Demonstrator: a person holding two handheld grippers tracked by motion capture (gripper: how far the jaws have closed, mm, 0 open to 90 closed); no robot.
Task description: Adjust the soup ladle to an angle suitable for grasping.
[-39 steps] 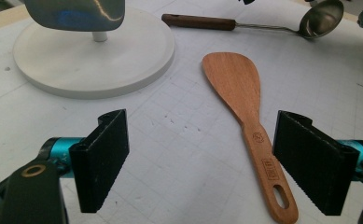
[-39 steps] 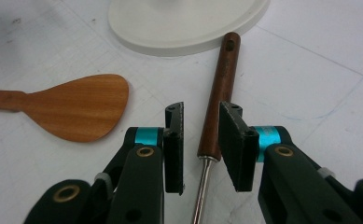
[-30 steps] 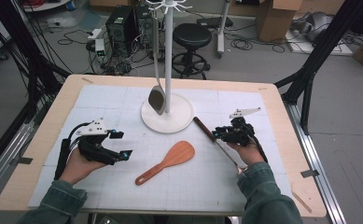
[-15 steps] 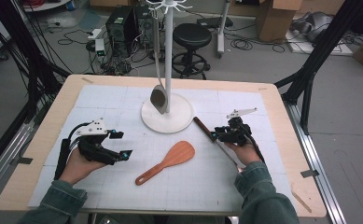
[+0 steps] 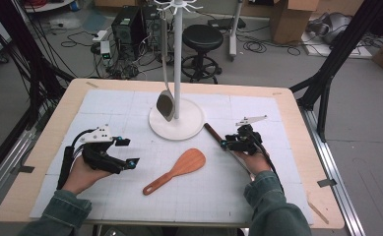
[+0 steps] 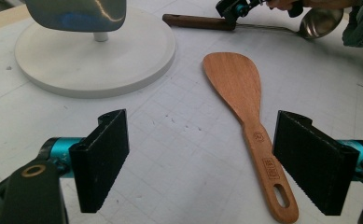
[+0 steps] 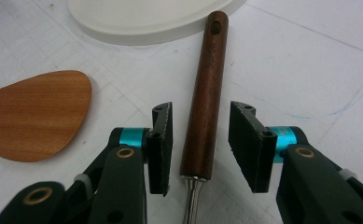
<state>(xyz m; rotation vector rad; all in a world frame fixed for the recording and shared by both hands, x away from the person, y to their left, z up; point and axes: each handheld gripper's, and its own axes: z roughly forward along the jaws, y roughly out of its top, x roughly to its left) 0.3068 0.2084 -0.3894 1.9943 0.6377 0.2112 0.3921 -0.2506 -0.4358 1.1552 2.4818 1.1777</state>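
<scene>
The right gripper (image 7: 200,142) straddles the dark wooden handle of the ladle (image 7: 207,93), which lies flat on the white mat (image 5: 277,182) beside the stand base (image 5: 176,120). Its jaws have just been opening; a gap shows on each side of the handle, so the pads do not press it. The left gripper (image 6: 200,158) rests wide open and empty, near the wooden spatula (image 6: 244,112).
</scene>
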